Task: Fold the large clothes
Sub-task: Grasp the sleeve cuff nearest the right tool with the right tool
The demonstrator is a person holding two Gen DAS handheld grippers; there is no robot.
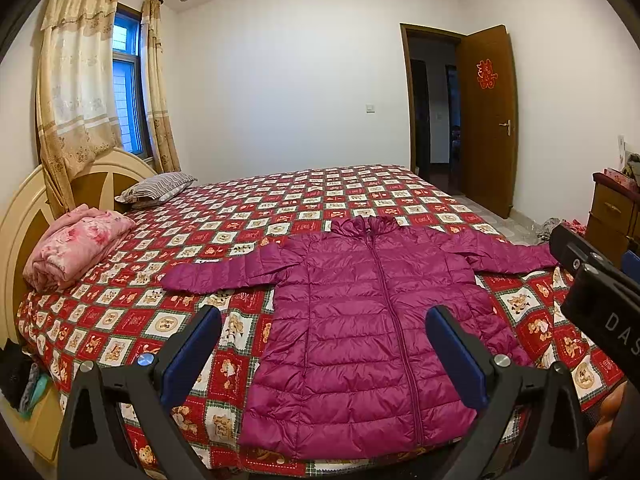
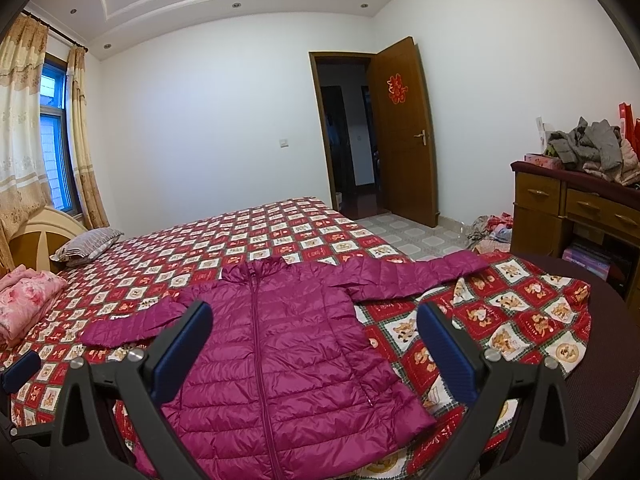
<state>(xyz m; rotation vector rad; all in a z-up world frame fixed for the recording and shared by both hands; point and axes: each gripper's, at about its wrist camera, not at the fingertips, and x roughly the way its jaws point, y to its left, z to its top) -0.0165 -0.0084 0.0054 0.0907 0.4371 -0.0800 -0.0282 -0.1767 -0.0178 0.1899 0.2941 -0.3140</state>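
Observation:
A magenta quilted puffer jacket (image 1: 360,320) lies flat and zipped on the bed, collar away from me, both sleeves spread out sideways. In the right wrist view the same jacket (image 2: 288,352) fills the lower middle. My left gripper (image 1: 324,316) hovers open above the jacket's lower half, blue pads wide apart, holding nothing. My right gripper (image 2: 314,312) is open too, above the jacket's right side and the bedspread. The right gripper's black body (image 1: 592,280) shows at the right edge of the left wrist view.
The bed has a red patchwork bedspread (image 1: 280,200). A folded pink blanket (image 1: 76,244) and a striped pillow (image 1: 156,188) lie by the headboard. A wooden dresser (image 2: 576,208) piled with clothes stands right, with more clothes on the floor (image 2: 492,228). The door (image 2: 404,128) is open.

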